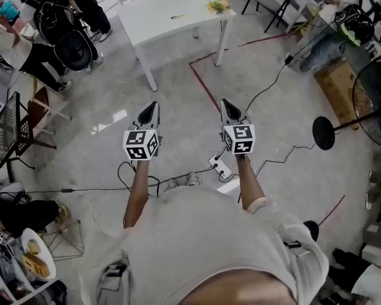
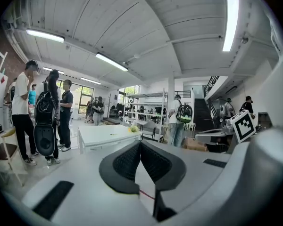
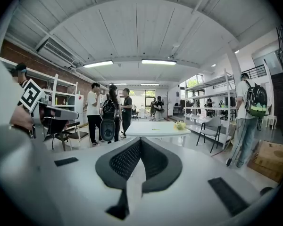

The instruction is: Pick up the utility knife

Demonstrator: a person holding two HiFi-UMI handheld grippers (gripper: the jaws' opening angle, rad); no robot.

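jaws closed and empty on left gripper (image 1: 153, 105) and right gripper (image 1: 224, 103), utility knife (image 1: 178, 16) on far table (image 1: 155, 18)

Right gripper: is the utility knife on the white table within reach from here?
Probably not. The utility knife lies on the white table, far ahead of the right gripper, whose jaws are shut. Only floor lies between, so walking closer should do.
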